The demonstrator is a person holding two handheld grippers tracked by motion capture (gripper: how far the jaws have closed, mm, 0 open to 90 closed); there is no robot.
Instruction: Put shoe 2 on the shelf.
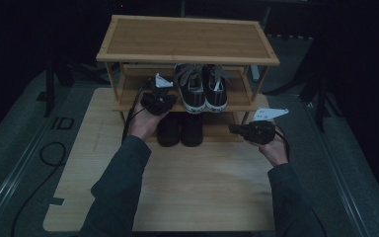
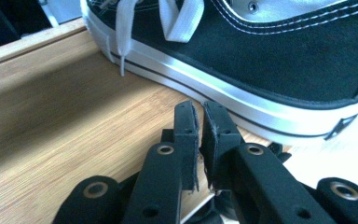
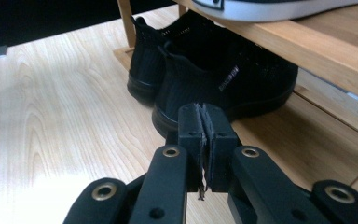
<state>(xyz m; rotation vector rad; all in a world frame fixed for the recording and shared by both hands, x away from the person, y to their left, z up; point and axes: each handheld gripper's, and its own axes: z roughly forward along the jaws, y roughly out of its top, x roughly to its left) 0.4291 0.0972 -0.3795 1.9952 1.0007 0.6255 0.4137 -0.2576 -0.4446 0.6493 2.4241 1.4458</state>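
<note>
- The left gripper [image 1: 159, 98] hovered at the left part of the bamboo shoe rack's [image 1: 187, 39] middle shelf [image 2: 65, 140], just left of the pair of black canvas sneakers [image 1: 201, 89]; probably it was lining up on the nearer sneaker from the side.
- In the left gripper view the fingers [image 2: 186, 140] stood almost together with a thin slit between them and nothing in it. The white rubber sole of the sneaker [image 2: 270, 56] lay just past and to the right of the tips, near but apart as far as could be told.
- The right gripper [image 1: 251, 131] was held low at the right of the rack, near the bottom shelf. Its fingers [image 3: 191, 130] were pressed closed on nothing.
- The pair of black knit shoes [image 3: 205, 79] stood side by side at the bottom, heels toward the person, partly off the near edge onto the light wood surface [image 1: 177, 192]. The nearer heel lay just beyond the right fingertips, not touching.
- The sneakers sat toes outward, white laces loose, likely stored as a pair.
</note>
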